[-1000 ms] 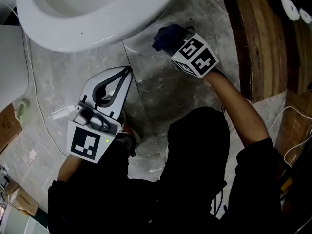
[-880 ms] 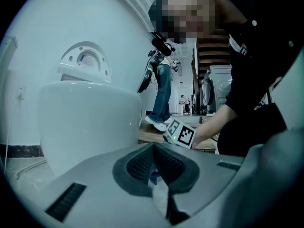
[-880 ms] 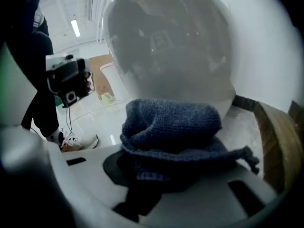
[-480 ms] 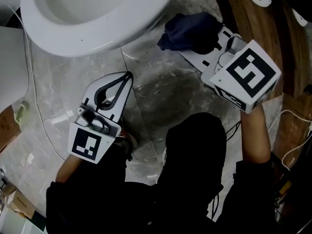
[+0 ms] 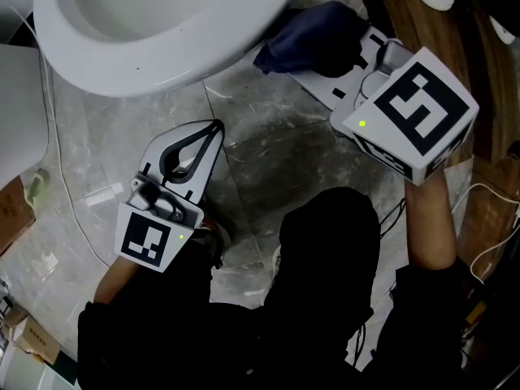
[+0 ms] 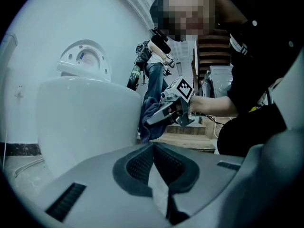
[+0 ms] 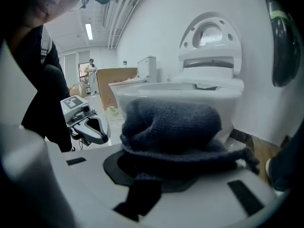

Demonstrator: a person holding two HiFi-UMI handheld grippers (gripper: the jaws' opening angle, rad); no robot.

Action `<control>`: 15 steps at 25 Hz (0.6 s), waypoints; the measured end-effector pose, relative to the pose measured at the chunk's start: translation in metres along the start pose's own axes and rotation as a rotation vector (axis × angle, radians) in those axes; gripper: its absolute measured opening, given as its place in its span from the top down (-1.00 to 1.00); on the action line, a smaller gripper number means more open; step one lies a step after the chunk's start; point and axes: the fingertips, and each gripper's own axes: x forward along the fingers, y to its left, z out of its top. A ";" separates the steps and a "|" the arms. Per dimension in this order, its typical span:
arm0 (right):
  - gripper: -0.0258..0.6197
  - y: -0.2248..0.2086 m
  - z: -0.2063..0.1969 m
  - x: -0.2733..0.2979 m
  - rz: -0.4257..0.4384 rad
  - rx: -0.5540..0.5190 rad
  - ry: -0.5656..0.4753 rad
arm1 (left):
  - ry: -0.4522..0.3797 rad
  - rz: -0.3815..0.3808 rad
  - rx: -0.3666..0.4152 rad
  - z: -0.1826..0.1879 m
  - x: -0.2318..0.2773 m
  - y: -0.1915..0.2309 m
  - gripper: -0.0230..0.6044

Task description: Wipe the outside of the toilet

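As right fingers (image 7: 95, 186) clamp it, one cloth (image 7: 175, 122) seemingly touches one toilet (image 5: 150, 65).

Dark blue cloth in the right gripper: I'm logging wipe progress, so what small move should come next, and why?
Probably press the cloth onto the toilet bowl at its outer wall and drag it along the curve. The right gripper is shut on it right beside the bowl, while the left gripper is shut, empty and apart from it.

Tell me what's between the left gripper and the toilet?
Just bare grey floor, seen in the head view, between the left gripper and the toilet.
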 end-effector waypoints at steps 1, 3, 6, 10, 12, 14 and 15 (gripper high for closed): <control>0.64 0.001 -0.002 0.001 0.006 -0.002 0.016 | 0.001 0.000 -0.003 0.000 0.000 0.000 0.91; 0.64 0.000 -0.004 0.004 0.005 0.015 0.019 | 0.003 -0.001 -0.006 0.000 0.000 0.001 0.91; 0.64 -0.003 -0.010 0.010 -0.003 0.039 0.030 | 0.002 -0.004 -0.009 0.000 0.002 0.003 0.90; 0.64 -0.007 -0.023 0.020 -0.018 0.060 0.038 | 0.006 -0.004 -0.025 -0.002 0.002 0.004 0.90; 0.64 -0.009 -0.030 0.028 -0.015 0.070 0.046 | 0.007 -0.002 -0.029 -0.003 0.003 0.005 0.90; 0.64 -0.012 -0.037 0.035 -0.014 0.084 0.040 | 0.008 -0.003 -0.030 -0.003 0.003 0.006 0.90; 0.64 -0.013 -0.040 0.037 -0.015 0.090 0.039 | 0.009 -0.005 -0.031 -0.003 0.004 0.006 0.91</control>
